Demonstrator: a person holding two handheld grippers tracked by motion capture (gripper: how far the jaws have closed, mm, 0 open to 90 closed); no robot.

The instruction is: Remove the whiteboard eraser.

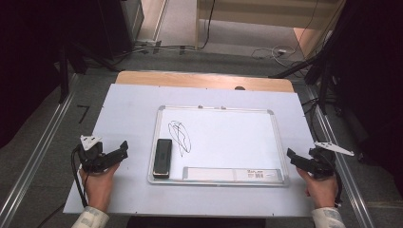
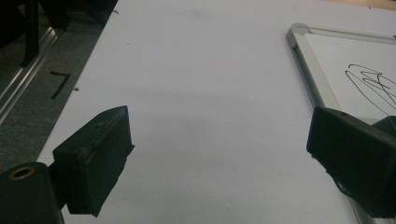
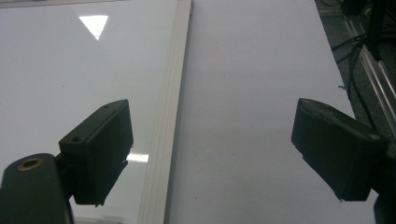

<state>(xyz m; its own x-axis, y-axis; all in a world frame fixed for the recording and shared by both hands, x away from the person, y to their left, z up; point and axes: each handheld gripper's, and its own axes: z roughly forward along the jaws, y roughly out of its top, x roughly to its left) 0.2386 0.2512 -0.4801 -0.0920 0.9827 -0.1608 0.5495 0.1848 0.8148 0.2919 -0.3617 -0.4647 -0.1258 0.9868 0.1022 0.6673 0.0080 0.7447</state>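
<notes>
Dim overall, dark room edges; triangular glare on whiteboard [image 3: 70,93]; frames soft, slightly grainy.

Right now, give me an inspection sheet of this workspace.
Surface: white sheet over a wooden table.
Job's things: whiteboard with a black scribble; eraser on its left edge; a label strip along its near edge.
Clutter: nothing seen.
Grippers: left gripper and right gripper flank the board, jaws open, empty.
Cables: one trails from the left gripper; more on the floor.
Surroundings: grey floor, metal rails, dark stands.
</notes>
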